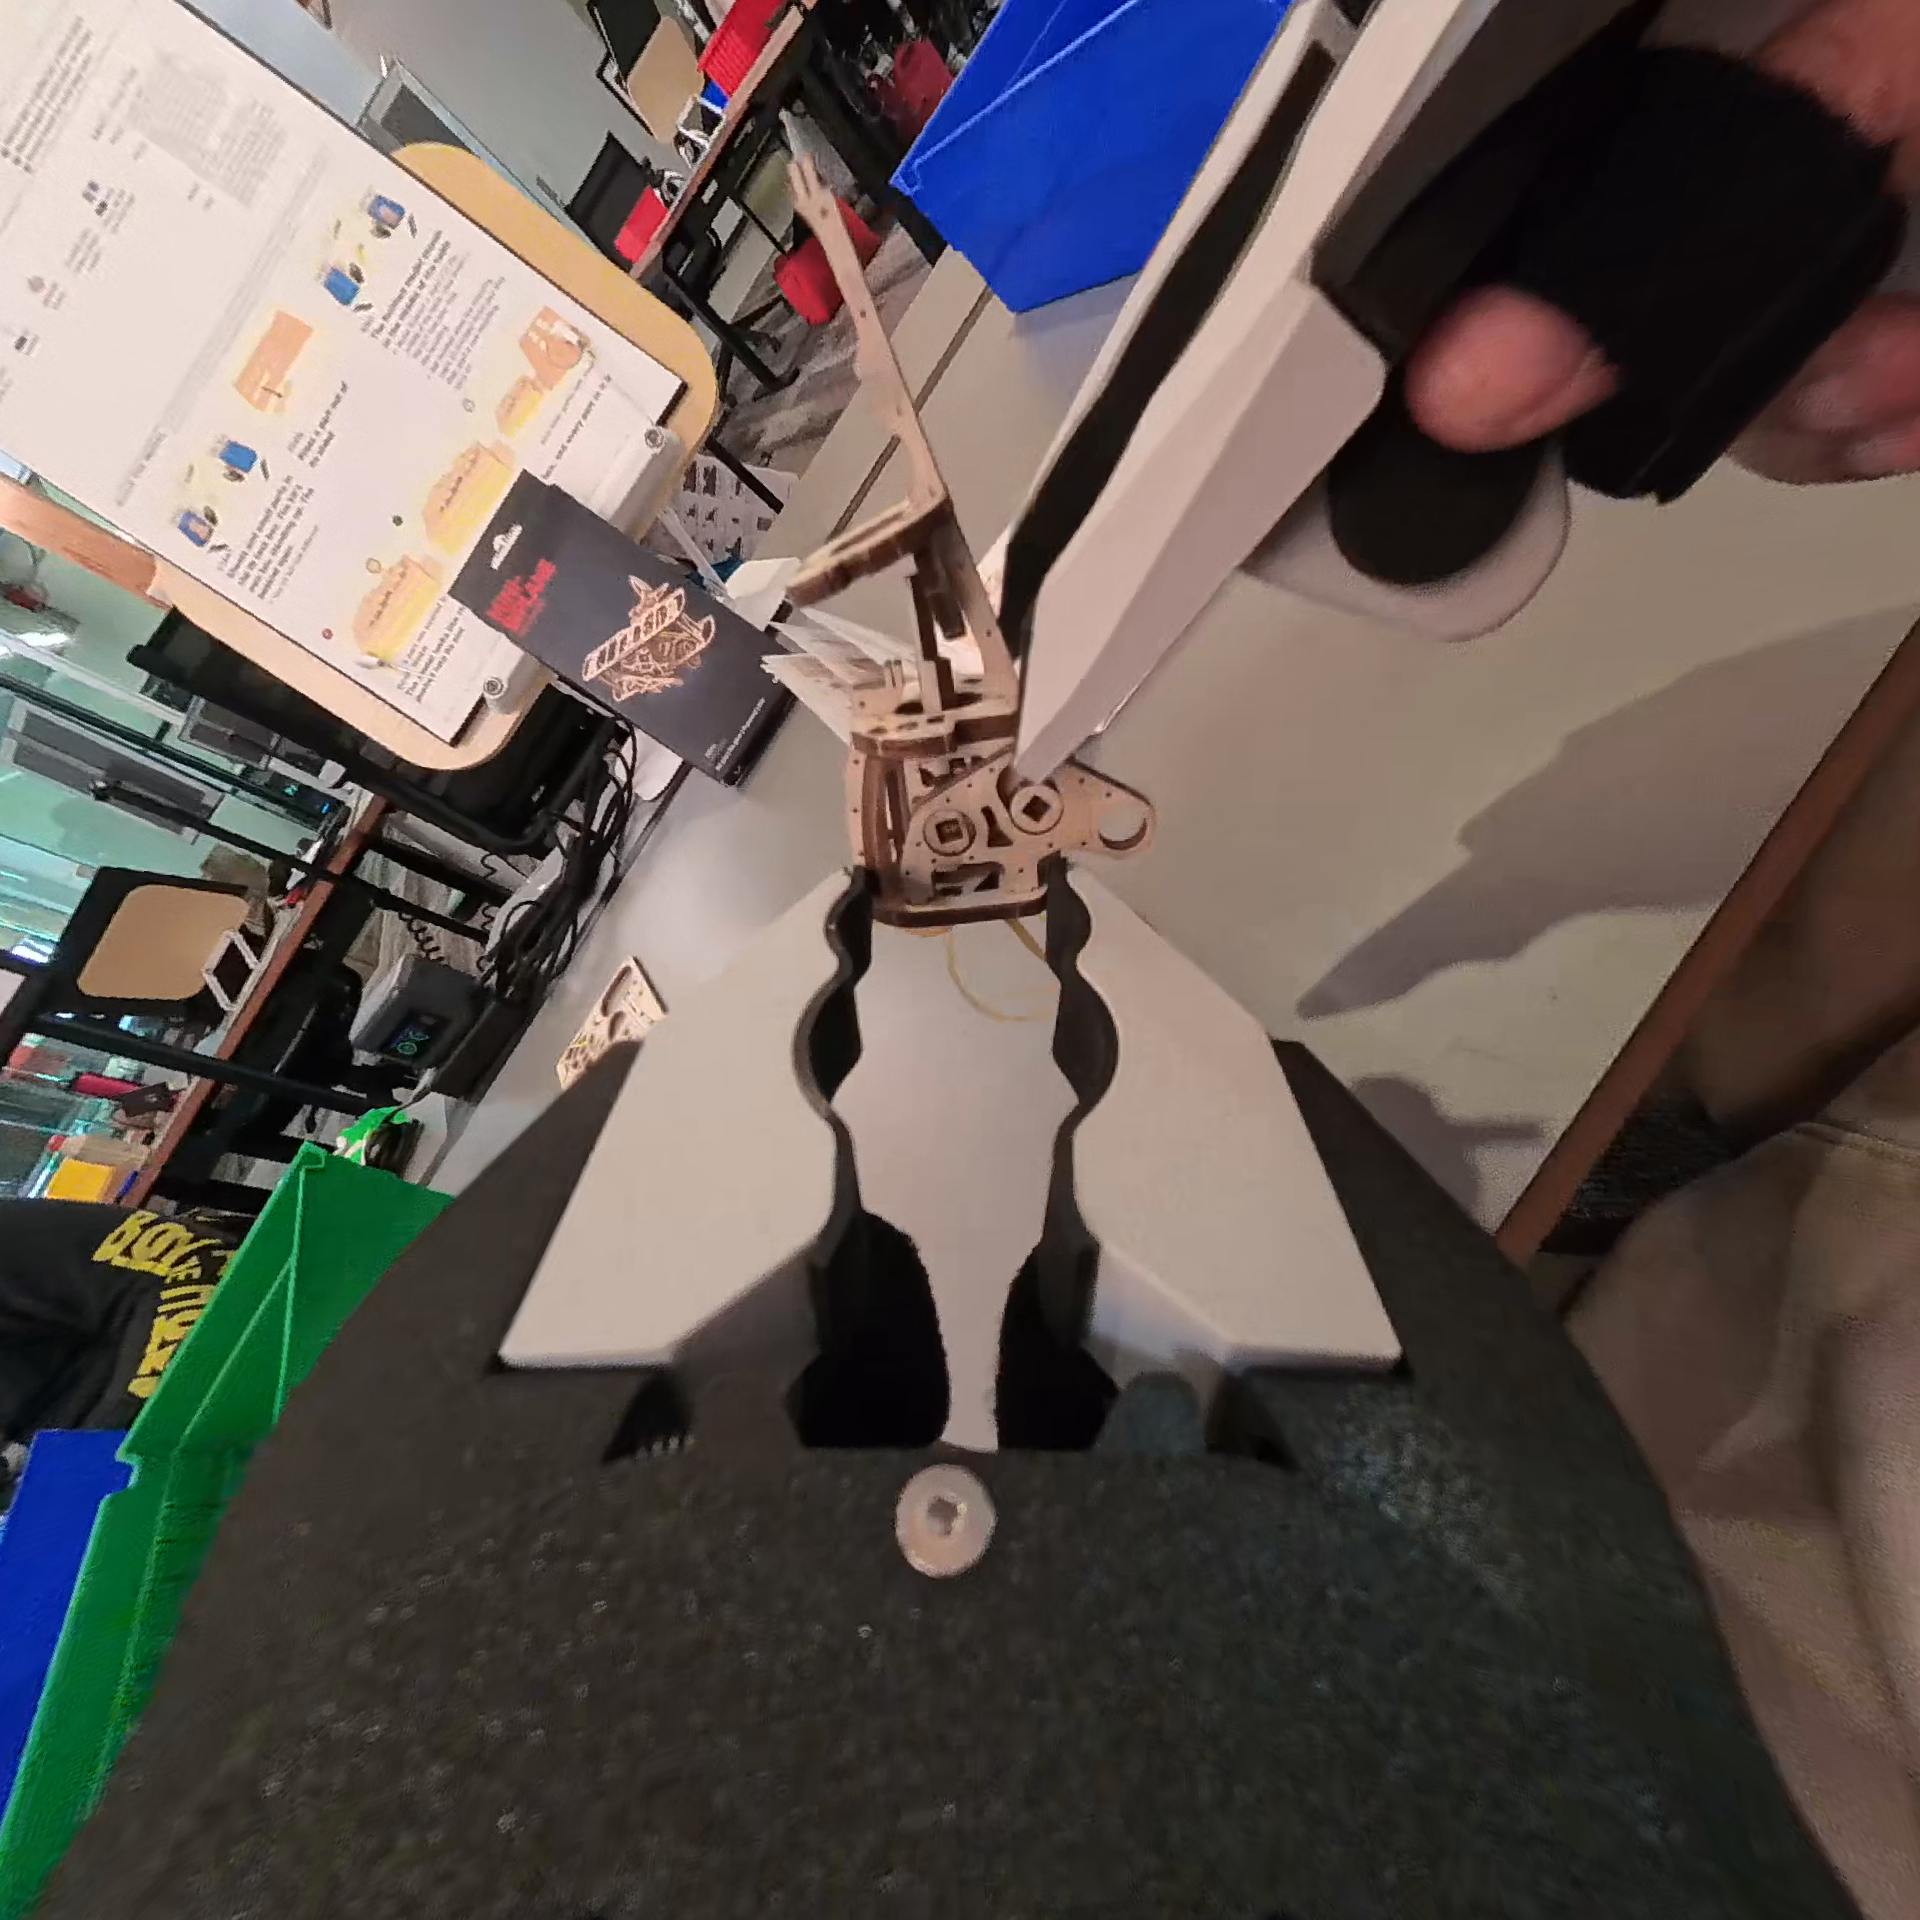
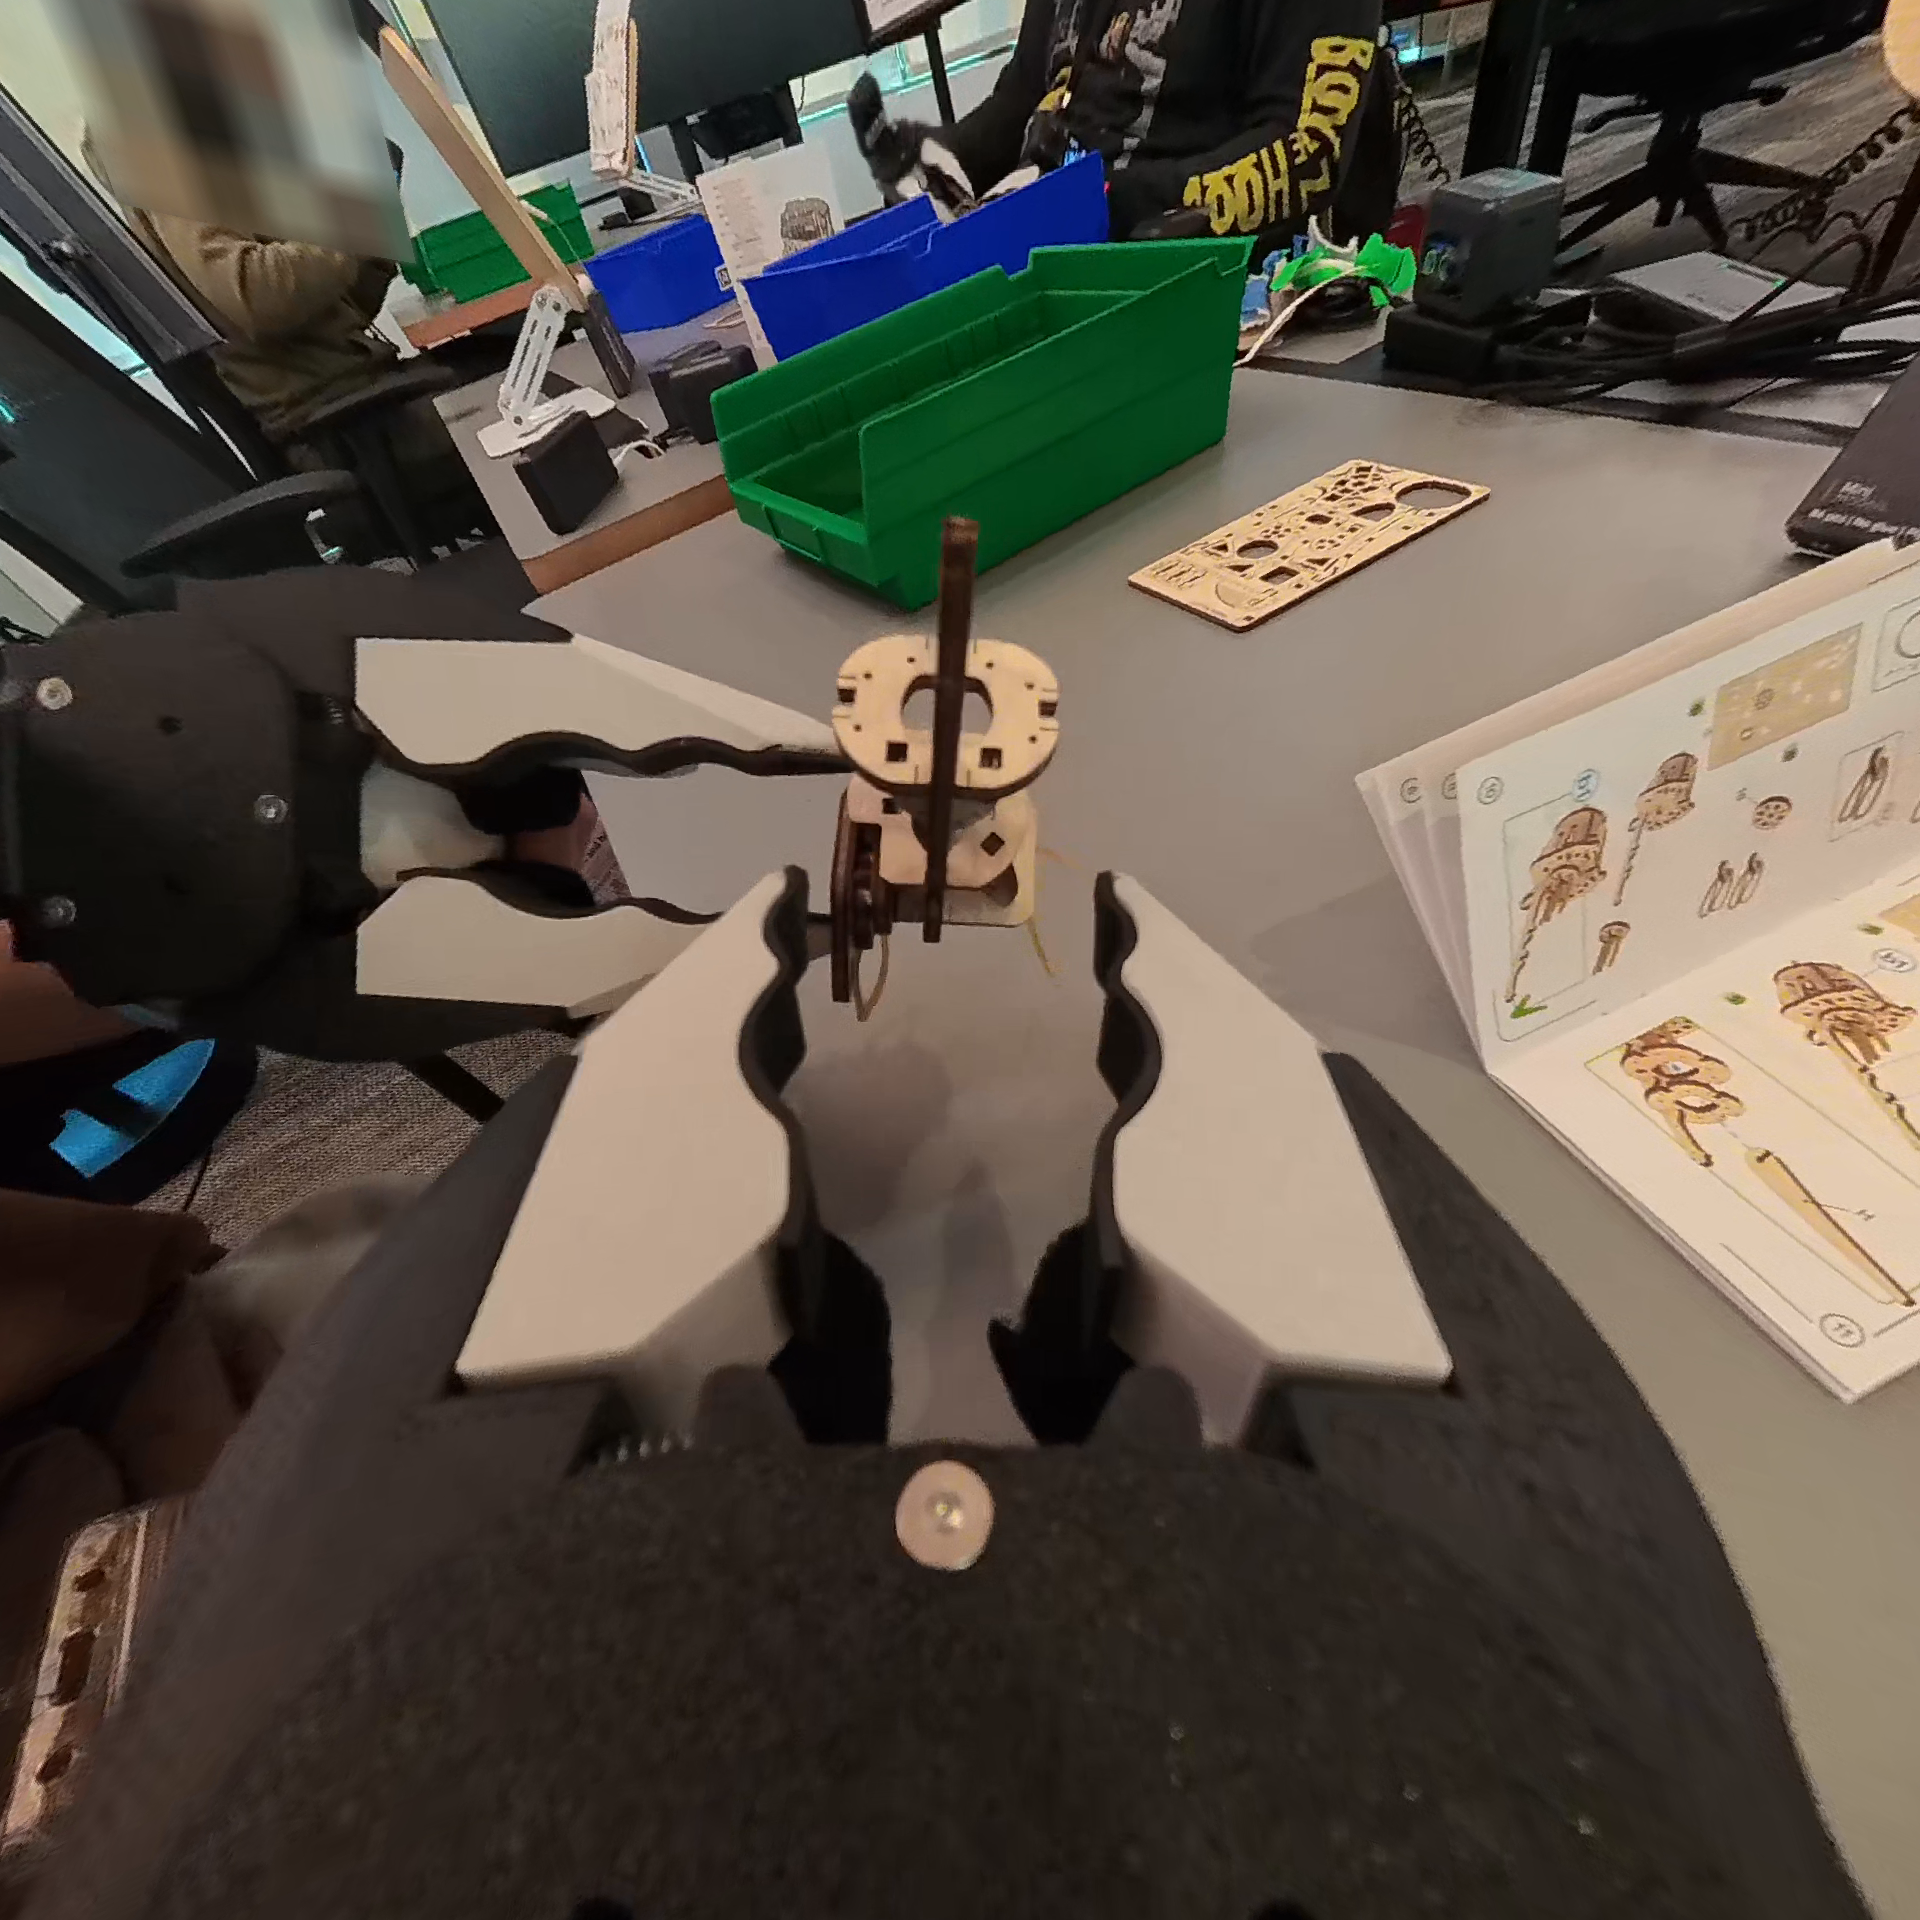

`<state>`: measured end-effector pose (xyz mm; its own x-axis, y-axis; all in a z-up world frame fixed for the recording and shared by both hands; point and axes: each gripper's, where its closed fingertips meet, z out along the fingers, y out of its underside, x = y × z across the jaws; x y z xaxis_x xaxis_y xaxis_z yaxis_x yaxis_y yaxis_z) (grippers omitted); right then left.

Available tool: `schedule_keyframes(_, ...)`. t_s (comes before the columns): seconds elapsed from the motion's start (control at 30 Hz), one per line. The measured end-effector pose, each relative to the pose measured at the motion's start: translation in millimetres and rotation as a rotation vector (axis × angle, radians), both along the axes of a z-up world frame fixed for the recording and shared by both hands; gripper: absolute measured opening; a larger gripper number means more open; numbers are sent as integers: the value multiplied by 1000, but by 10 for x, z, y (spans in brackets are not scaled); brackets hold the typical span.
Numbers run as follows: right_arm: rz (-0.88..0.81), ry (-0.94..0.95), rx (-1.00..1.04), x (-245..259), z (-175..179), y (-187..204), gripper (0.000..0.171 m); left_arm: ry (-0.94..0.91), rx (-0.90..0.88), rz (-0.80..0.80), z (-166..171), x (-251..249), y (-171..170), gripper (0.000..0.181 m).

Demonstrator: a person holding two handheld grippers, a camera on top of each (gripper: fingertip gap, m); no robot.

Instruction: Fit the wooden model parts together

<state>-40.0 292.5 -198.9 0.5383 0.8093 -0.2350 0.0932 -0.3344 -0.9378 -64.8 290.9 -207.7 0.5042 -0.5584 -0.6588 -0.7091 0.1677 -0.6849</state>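
Both my grippers at wooden model [image 2: 940, 790]: left gripper [image 1: 961, 899] clamps it; right gripper [image 2: 951, 904] spread, empty. Only right view shows parts sheet [image 2: 1304, 545].

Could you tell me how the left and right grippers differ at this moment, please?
The left gripper is shut on the wooden model; the right gripper is open and holds nothing. The left comes in from the side, the right from in front. Both have white fingers with wavy black pads.
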Motion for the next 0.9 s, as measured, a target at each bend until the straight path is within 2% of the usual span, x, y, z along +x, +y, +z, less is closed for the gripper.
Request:
schedule_keyframes(0.17,-2,-7,2,-19,-22,-11,50,4,-8,-9,-13,46,-20,31)
schedule_keyframes(0.23,4,0,23,14,16,-1,52,-48,-71,-19,-41,60,-31,31)
schedule_keyframes(0.4,179,122,34,145,202,-95,55,-346,-409,-114,-66,89,-89,32)
schedule_keyframes(0.53,258,266,-113,240,251,-118,56,-673,-645,-277,187,141,-208,32)
schedule_keyframes(0.63,310,349,-206,160,274,-184,67,-842,-774,-394,369,195,-314,32)
schedule_keyframes(0.77,382,382,-214,30,352,-331,71,-945,-859,-458,466,247,-381,31)
schedule_keyframes(0.9,394,340,-169,0,343,-385,67,-1006,-913,-491,519,260,-405,31)
